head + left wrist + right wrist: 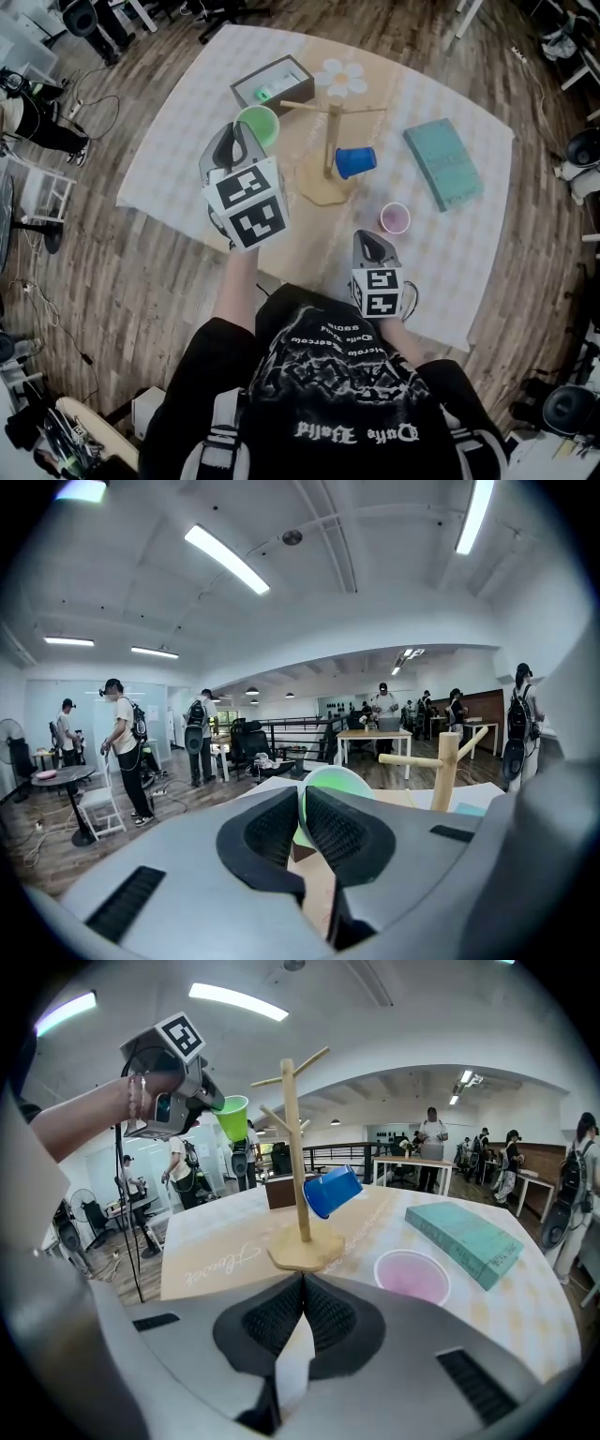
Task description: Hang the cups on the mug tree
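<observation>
My left gripper (240, 133) is lifted above the table's left side and is shut on the rim of a green cup (260, 124). In the left gripper view the green cup (336, 782) shows just past the closed jaws (302, 803). The wooden mug tree (329, 141) stands mid-table to the cup's right, with a blue cup (355, 161) hanging on a low branch. A pink cup (395, 218) stands upright on the table. My right gripper (372, 242) rests near the front edge, shut and empty; ahead of it are the mug tree (298, 1176) and the pink cup (411, 1274).
A teal book (443, 164) lies at the right of the table (169, 187). A dark open box (273, 86) and a white flower-shaped piece (341, 77) sit behind the tree. Office chairs, cables and people stand around on the wooden floor.
</observation>
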`<state>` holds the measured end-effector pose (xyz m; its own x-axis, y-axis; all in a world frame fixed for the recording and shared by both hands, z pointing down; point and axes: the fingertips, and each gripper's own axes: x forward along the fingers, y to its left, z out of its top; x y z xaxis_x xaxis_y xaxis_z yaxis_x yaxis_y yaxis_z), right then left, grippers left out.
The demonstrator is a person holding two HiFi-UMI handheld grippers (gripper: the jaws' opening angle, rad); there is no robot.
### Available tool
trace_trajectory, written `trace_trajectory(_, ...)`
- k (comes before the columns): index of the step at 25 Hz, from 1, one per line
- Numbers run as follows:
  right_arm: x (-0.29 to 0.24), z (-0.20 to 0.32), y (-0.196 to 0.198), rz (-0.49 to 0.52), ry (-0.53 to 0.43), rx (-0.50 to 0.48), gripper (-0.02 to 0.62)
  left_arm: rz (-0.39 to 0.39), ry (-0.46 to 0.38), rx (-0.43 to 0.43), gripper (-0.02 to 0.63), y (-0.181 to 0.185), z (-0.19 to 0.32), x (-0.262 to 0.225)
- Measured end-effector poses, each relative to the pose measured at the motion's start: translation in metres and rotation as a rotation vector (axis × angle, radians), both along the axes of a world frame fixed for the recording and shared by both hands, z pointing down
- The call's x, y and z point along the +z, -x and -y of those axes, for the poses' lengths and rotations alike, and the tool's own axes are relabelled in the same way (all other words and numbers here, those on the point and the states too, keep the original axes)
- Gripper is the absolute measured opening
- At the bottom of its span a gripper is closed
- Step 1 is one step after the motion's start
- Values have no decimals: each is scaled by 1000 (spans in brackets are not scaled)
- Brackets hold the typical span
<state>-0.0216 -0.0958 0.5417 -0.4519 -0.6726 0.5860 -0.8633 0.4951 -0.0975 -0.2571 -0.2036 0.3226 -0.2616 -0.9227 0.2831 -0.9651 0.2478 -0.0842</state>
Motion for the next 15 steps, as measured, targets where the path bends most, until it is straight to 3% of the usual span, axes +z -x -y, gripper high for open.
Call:
trace_trajectory(8, 2, -1, -3, -7, 9, 1, 9, 100, -68, 3, 43, -12, 6, -28)
trace_trajectory(15, 1, -3, -6, -5, 8, 11, 9, 159, -79, 24, 43, -26, 9, -37)
